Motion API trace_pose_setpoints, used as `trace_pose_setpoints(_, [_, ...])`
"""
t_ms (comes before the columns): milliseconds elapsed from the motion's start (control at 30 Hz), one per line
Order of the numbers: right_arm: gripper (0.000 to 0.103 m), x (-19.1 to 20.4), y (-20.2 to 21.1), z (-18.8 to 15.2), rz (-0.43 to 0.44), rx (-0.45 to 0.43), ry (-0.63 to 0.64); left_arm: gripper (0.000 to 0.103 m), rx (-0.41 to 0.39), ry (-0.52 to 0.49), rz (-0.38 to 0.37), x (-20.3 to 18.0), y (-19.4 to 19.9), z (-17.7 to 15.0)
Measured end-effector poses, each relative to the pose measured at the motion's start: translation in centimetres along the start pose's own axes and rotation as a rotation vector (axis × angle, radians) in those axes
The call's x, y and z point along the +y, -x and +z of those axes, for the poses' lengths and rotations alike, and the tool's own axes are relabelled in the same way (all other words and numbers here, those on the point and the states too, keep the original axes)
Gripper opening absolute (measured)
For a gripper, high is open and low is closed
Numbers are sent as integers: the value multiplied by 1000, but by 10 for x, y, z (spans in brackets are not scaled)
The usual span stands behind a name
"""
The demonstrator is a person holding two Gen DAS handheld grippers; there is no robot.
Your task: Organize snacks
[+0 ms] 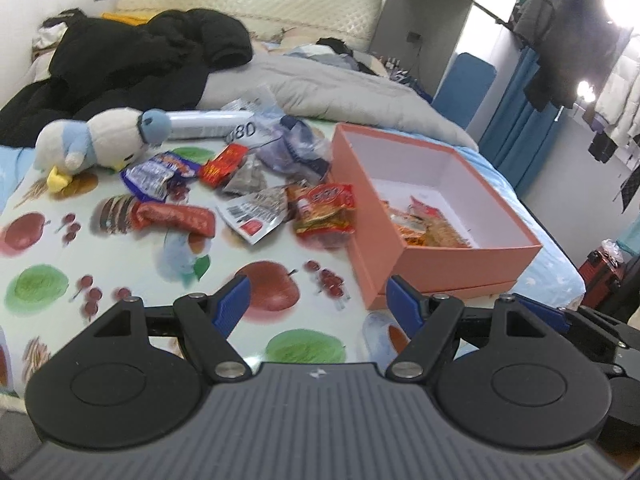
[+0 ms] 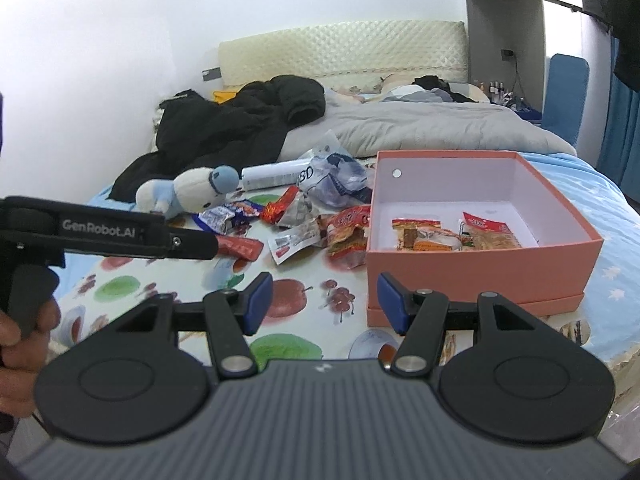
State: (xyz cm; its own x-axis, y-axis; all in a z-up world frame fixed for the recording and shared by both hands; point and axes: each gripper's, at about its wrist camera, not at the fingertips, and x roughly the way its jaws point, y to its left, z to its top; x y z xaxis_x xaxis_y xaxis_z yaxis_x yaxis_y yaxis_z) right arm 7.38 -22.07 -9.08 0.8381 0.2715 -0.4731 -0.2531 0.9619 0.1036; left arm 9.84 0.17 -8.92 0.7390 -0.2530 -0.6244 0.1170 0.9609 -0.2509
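Several snack packets lie loose on a fruit-print cloth (image 1: 120, 264): a red and green packet (image 1: 324, 208) (image 2: 348, 236) beside the box, a silver barcode packet (image 1: 256, 212), a long red packet (image 1: 176, 218) (image 2: 240, 246) and a purple packet (image 1: 156, 174) (image 2: 224, 216). An open salmon-pink box (image 1: 440, 264) (image 2: 480, 272) at the right holds a few orange and red packets (image 1: 432, 228) (image 2: 452, 236). My left gripper (image 1: 318, 292) hangs open over the cloth, short of the snacks. My right gripper (image 2: 324, 292) is open too, its right finger by the box's near corner. Neither holds anything.
A blue and white plush toy (image 1: 100, 140) (image 2: 188, 192), a white tube (image 1: 208, 124) and a crumpled clear bag (image 2: 332, 176) lie behind the snacks. A black jacket (image 1: 140, 60) and grey quilt (image 2: 420, 124) fill the far bed. A hand (image 2: 16, 340) grips the left tool's handle.
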Motion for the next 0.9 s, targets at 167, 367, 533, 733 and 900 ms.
trace_pose_setpoints(167, [60,7,-8,-8,11,16,16,79,13,29,20,17,-11,-6])
trace_pose_setpoints(367, [60,20,-27,-9,36,38,75,79,28,75,64,42,-30,-6])
trace_pose_setpoints(533, [59,31,-51,-5,56,41,126,81,39,108,103,68,-52,-1])
trace_pose_setpoints(733, [59,44,-93,-1,69,67,153,82,66,154,127,106,-91,8])
trace_pose_setpoints(900, [57,47,-136,1,61,97,124,82,83,221,135,142,-127,19])
